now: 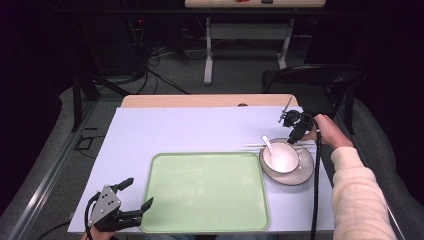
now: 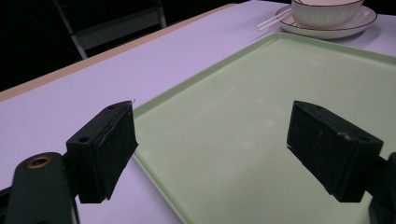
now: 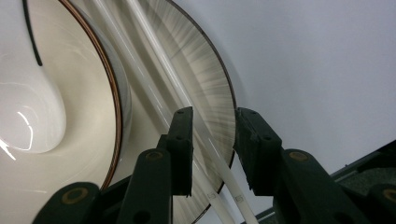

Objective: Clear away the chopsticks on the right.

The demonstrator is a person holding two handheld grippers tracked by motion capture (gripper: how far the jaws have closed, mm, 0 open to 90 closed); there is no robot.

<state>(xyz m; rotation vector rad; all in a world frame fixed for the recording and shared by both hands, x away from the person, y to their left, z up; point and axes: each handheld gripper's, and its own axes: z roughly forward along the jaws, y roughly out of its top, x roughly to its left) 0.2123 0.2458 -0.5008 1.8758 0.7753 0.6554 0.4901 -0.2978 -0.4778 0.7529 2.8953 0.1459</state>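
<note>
- The left gripper point(image 1: 131, 196) hovered at the table's point(image 1: 165, 130) near left corner, just off the left rim of the green tray point(image 1: 205, 192); its jaws stood spread wide with nothing between them; from the left gripper view the tray's bare floor lay ahead of it, and the saucer point(image 2: 327, 25) sat well apart beyond the tray's far end.
- The chopsticks point(image 1: 260, 145), a pale pair, lay across the far rim of the saucer point(image 1: 287, 170), their long axis running roughly parallel to the table's far edge; one end stuck out past the saucer towards the tray's far right corner.
- The bowl point(image 1: 281, 157) sat on that saucer near the table's right edge, just beside the tray; a white spoon point(image 1: 268, 145) rested in it.
- The right gripper point(image 1: 296, 134) was by far the nearer one; it came down from the far right, and in the right gripper view its jaws stood partly apart astride the chopsticks point(image 3: 187, 112), which ran lengthwise up between them; one stick passed through the gap, the other sat close to the left jaw; I judged they were straddled, not yet pinched.
</note>
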